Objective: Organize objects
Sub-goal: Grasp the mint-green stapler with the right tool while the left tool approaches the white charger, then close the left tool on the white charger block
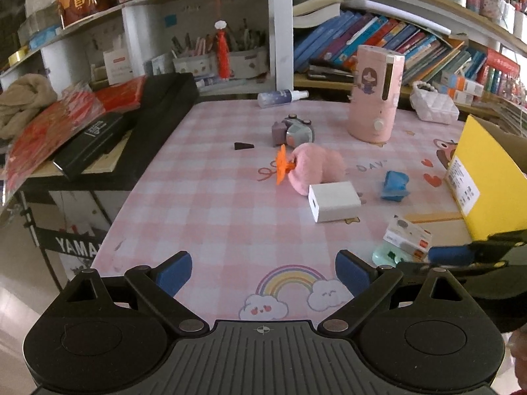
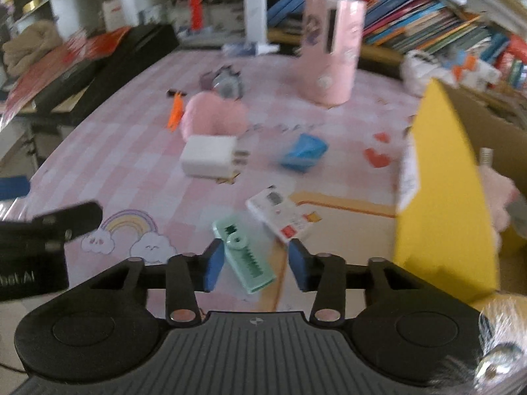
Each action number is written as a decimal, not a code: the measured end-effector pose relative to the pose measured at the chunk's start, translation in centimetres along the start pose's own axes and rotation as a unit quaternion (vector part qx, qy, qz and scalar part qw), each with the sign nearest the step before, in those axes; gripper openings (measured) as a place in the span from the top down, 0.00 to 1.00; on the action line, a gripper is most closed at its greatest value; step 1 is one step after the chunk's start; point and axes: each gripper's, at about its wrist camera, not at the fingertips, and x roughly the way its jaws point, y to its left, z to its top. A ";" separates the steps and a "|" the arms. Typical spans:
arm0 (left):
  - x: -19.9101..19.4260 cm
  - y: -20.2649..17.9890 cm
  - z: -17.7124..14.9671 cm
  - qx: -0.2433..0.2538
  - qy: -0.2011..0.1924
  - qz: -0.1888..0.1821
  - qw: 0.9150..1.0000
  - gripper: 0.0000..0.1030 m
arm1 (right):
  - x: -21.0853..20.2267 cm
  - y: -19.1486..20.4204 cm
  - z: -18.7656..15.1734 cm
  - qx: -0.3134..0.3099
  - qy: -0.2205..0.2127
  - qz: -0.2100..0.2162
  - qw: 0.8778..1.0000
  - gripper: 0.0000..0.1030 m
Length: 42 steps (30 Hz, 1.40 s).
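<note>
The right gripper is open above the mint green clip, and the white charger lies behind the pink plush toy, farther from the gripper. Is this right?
Not quite. The right gripper is open above the mint green clip, but the white charger lies in front of the pink plush toy, nearer to the gripper. The right wrist view shows this.

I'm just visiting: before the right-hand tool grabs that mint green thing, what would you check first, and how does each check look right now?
1. Right hand-held gripper open: ok.
2. Mint green clip between its fingers: ok, lying diagonally, nearer the left finger.
3. Clip apart from the small white box: cannot tell, they lie close.
4. Sharp picture: not ok, the right wrist view is blurred.
5. Left hand-held gripper out of the way: ok, open and empty.
6. Yellow box open for dropping things in: ok.
</note>
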 end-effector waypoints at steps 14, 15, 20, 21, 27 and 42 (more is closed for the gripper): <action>5.2 -2.7 4.8 0.019 0.001 -0.061 0.998 0.08 | 1.4 0.8 0.6 -0.104 -0.005 0.051 0.993 0.77; 5.9 -3.2 5.1 0.022 0.004 -0.068 0.997 0.08 | 1.1 1.0 0.6 -0.115 -0.012 0.053 0.992 0.77; 9.3 -5.2 5.6 0.036 0.038 -0.078 0.996 0.13 | 0.5 1.2 0.0 -0.152 -0.026 0.050 0.987 0.77; 9.9 -5.5 5.6 0.036 0.044 -0.072 0.996 0.13 | 0.4 1.1 -0.1 -0.154 -0.026 0.048 0.987 0.77; 12.0 -6.3 5.1 0.040 0.070 -0.060 0.995 0.23 | 0.2 0.2 -0.3 -0.150 -0.024 0.041 0.988 0.77; 7.3 -2.3 4.3 -0.006 0.048 -0.086 0.995 0.51 | -0.7 -0.3 -0.3 -0.101 -0.029 0.030 0.994 0.77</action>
